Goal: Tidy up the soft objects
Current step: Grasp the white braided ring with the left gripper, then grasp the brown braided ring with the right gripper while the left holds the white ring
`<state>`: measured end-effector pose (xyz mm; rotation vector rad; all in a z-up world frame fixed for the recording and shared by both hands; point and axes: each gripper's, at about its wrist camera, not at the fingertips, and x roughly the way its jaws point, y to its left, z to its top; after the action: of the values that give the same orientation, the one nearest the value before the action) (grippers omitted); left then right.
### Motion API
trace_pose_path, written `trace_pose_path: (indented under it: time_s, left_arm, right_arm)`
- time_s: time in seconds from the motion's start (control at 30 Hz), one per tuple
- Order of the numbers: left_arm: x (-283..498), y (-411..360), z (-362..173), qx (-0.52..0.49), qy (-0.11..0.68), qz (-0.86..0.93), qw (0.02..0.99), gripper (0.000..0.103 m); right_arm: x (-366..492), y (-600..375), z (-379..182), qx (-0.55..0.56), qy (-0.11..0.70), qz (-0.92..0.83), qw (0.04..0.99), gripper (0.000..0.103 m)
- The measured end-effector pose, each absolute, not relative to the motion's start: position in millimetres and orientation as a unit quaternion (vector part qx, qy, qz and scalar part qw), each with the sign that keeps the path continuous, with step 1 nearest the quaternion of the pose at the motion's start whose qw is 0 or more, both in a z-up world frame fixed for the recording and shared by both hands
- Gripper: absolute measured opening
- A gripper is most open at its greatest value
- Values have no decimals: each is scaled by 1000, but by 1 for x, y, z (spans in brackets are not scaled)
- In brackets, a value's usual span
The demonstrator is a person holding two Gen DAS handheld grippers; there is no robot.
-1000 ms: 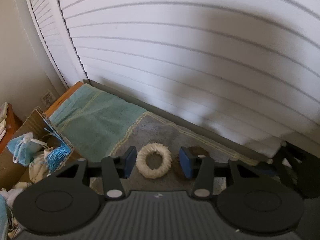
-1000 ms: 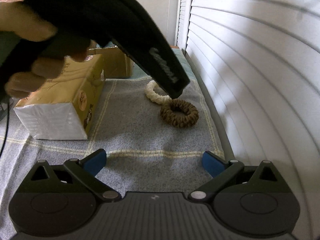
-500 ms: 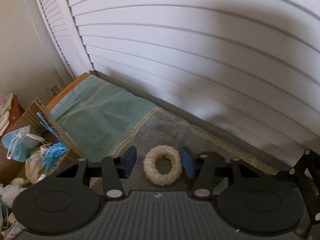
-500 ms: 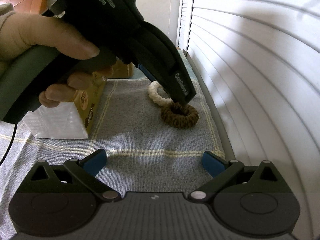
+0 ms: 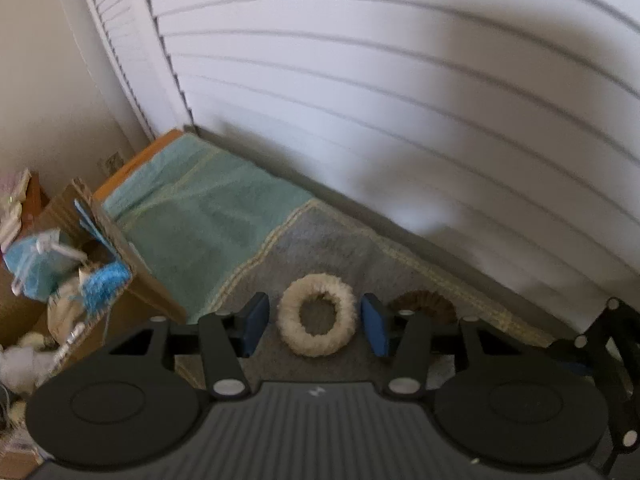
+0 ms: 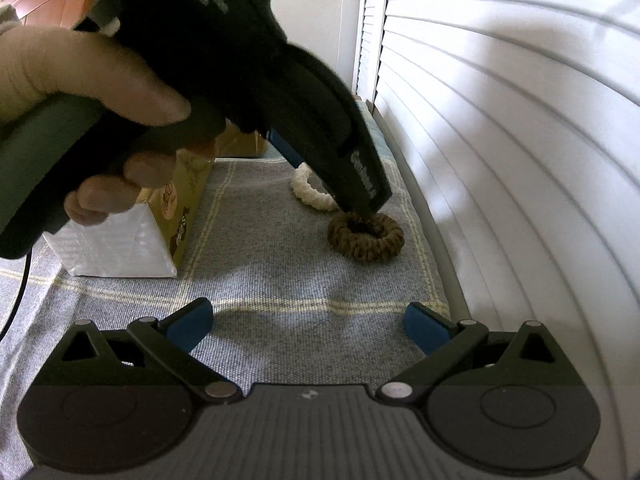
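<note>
Scrunchies first: the left wrist view has the cream scrunchie flat on the grey cloth between the left gripper pads, which have just been closing but aren't touching it, bracketing it for a pickup; the brown scrunchie lies just beside. Right wrist view: right gripper gapes empty, held back out of the way

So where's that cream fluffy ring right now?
The cream ring lies on the grey cloth between the left tongs' blue pads, with the brown ring just to its right, near the white shutter.

Both tongs are black with blue pads, round silver pivot screws and white, partly legible lettering
</note>
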<state>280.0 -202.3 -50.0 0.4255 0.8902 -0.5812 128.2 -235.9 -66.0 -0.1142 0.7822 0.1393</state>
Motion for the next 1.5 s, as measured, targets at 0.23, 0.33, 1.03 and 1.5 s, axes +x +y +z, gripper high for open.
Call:
trace_pose_path:
  time_s: [0.23,0.33,1.03,1.5]
  left_arm:
    - [282,-196,-51,179,424,-275,844,38]
    - [283,-192,-49,172,424,-278,844,35]
    - [285,-183,-32,148,421,-304,842,33]
    - [280,-176,-23,139,418,-309,843,33]
  right_arm:
    - [129,-236,-66,-56,381,67,920,103]
    - [128,-234,-65,-60,378,67,921,103]
    - [162,-242,-59,-31,361,-8,932,68]
    - [174,-243,-54,-16,359,-24,933,44]
